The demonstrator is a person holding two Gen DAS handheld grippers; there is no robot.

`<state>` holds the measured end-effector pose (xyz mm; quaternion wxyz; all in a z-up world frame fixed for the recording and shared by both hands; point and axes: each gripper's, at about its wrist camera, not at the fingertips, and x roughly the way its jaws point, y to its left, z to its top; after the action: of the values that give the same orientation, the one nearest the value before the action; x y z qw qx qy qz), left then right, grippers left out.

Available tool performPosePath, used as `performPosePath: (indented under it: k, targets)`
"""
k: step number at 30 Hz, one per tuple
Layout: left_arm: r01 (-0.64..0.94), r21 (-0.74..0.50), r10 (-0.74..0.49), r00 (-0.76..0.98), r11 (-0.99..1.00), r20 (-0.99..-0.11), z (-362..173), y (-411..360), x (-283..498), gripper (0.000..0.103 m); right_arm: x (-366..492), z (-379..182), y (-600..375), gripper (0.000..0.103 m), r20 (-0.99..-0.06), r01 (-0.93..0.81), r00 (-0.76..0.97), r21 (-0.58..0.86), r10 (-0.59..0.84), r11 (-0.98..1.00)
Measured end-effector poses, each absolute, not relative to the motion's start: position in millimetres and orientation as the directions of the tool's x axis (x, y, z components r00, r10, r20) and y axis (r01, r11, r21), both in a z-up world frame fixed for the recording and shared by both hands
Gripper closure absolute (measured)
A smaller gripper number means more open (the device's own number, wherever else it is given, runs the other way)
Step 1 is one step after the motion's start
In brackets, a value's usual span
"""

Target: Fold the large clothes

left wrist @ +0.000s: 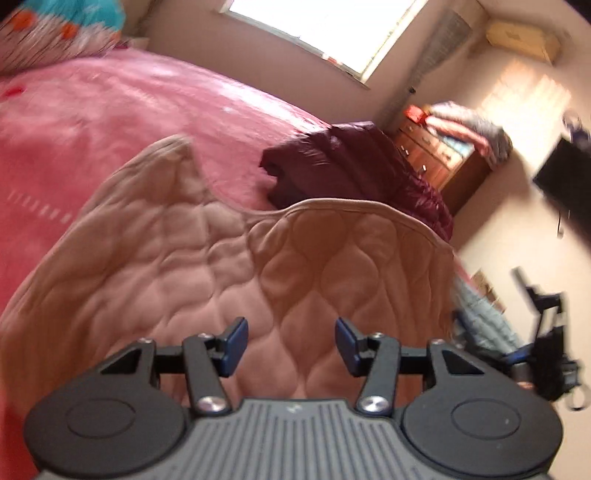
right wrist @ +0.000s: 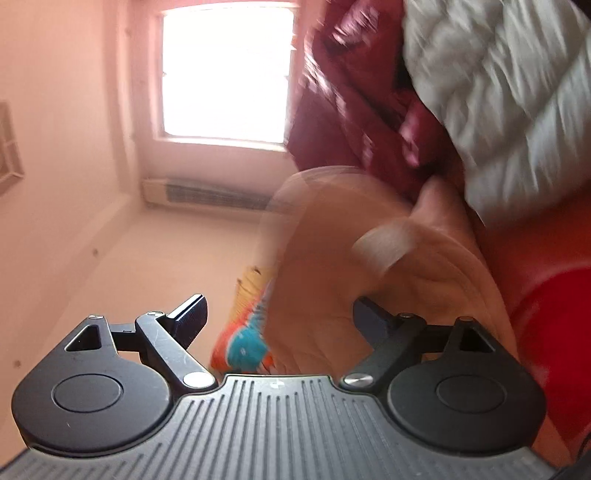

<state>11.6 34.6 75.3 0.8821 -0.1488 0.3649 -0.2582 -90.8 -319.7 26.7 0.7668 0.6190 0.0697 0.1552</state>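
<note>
Open bed: pink bedspread (left wrist: 110, 122) bare beyond the quilted garment (left wrist: 184, 258).
Obstruction ahead: maroon jacket (left wrist: 351, 166) heaped near garment's far edge.
Far corner: patterned pillow (left wrist: 62, 26).
Beside bed: dresser (left wrist: 439, 155).

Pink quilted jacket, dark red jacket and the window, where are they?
pink quilted jacket (left wrist: 166, 258), left wrist view, its quilted middle.
dark red jacket (left wrist: 354, 166), left wrist view, its folded top.
window (right wrist: 225, 74), right wrist view, bright pane.

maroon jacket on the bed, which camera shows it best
The left wrist view. There the maroon jacket lies in focus as a folded bundle on the pink bedspread, beyond the tan quilted garment. The right wrist view shows only a blurred, rotated stretch of it beside a white puffy garment.
</note>
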Motion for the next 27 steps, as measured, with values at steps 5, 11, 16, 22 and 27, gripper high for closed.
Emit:
performPosePath:
  k: [5,11,16,22,27]
  targets:
    - [0.279,-0.314,-0.419,0.660,0.908,-0.624,59.3,21.3,39.5,0.055,-91.9,39.3,-317.1,0.000,0.053,-0.154,0.939,0.949,0.339,0.276]
    - [0.176,-0.270,-0.303,0.769,0.947,-0.562,59.2,41.7,61.9,0.057,-68.8,71.2,-266.8,0.000,-0.251,-0.044,0.912,0.728,0.325,0.684]
    - [0.121,-0.108,-0.160,0.837,0.987,-0.523,52.7,46.6,84.0,0.062,-41.6,72.8,-217.0,0.000,-0.497,0.061,0.859,0.332,0.120,0.941]
    - [0.030,-0.061,-0.056,0.871,0.998,-0.488,32.7,68.6,92.1,0.030,-27.2,63.4,-193.3,0.000,-0.542,0.149,0.833,0.024,-0.112,0.989]
    - [0.002,-0.147,-0.074,0.873,0.989,-0.483,21.5,82.9,98.5,0.026,-15.9,57.4,-207.9,0.000,-0.539,0.211,0.825,0.017,-0.169,0.977]
